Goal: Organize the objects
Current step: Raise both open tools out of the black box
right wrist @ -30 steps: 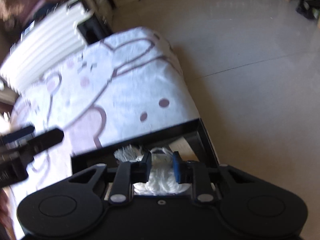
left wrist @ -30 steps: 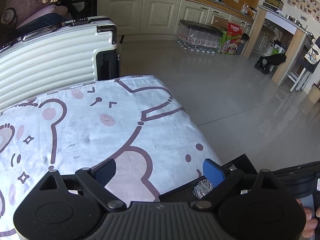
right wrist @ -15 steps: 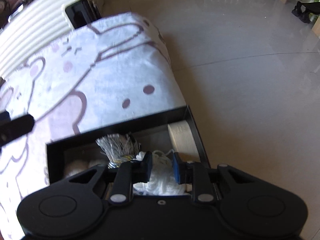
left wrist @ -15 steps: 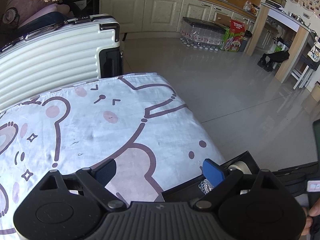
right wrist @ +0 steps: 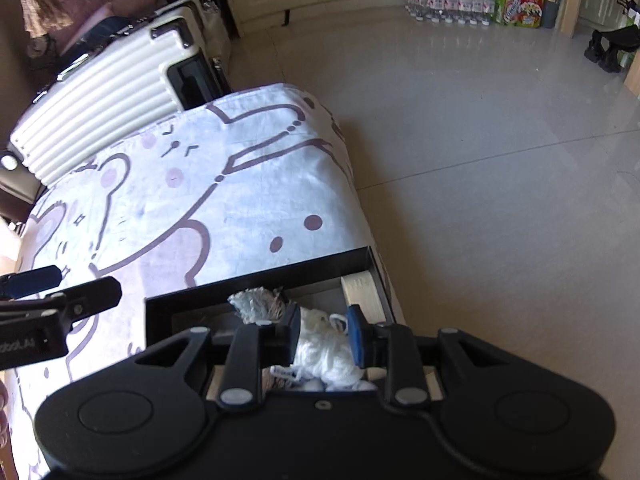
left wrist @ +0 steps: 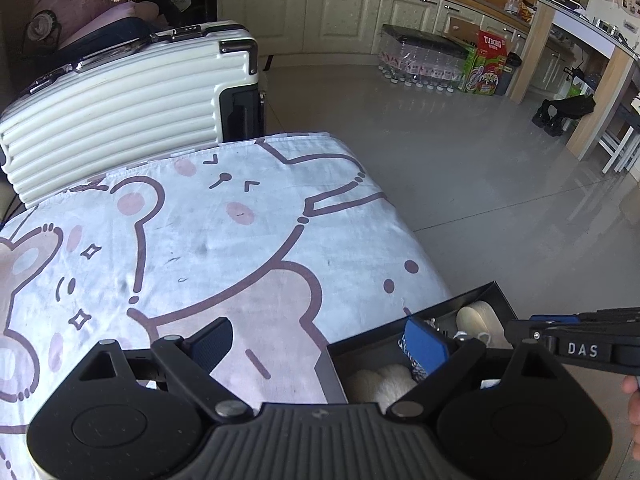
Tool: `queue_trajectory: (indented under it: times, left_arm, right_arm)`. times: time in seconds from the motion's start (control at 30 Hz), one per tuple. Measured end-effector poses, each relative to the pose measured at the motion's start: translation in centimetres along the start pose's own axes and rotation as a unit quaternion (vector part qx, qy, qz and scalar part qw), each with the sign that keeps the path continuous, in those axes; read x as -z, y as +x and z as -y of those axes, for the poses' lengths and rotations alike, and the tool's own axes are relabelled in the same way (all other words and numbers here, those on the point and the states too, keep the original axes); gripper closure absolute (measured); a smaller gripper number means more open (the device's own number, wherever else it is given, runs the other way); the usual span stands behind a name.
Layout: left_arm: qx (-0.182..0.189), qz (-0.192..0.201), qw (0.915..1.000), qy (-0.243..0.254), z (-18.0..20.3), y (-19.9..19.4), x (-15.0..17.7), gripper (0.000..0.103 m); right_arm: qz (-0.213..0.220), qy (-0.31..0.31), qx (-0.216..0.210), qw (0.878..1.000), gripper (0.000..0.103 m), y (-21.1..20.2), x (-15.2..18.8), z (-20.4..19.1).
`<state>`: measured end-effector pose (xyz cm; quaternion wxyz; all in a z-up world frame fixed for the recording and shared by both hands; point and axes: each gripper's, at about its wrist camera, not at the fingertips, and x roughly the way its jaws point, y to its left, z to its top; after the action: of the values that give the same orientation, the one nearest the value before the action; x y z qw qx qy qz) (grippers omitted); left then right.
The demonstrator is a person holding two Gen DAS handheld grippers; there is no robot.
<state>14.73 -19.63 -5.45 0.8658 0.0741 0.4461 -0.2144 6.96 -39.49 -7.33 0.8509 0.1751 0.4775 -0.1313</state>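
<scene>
Right wrist: white yarn (right wrist: 326,350) between, perhaps gripped by, narrowed jaws.

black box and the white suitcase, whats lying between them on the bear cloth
Nothing: in the left wrist view the bear cloth runs bare from the black box to the white suitcase. The right wrist view shows the same.

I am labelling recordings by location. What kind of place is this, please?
Most likely a home, an open kitchen and living area. Cream kitchen cabinets run under a counter, packs of bottled water stand on the tiled floor, and a white suitcase sits behind a table with a cartoon bear cloth.
</scene>
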Motion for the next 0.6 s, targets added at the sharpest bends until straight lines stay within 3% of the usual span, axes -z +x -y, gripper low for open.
queue_trajectory:
  times: [0.3,0.6]
  left_arm:
    - [-0.017,0.008,0.9998,-0.001,0.4,-4.0,1.8,0.010]
    - [-0.028,0.014,0.9995,-0.009,1.2,-7.8,3.9,0.009]
  right_arm:
    - [0.022,-0.012,-0.004,1.000,0.072,-3.7,1.6,-0.7]
    - [0.052,-0.048,0.016,0.997,0.058,-8.3,4.1,-0.9]
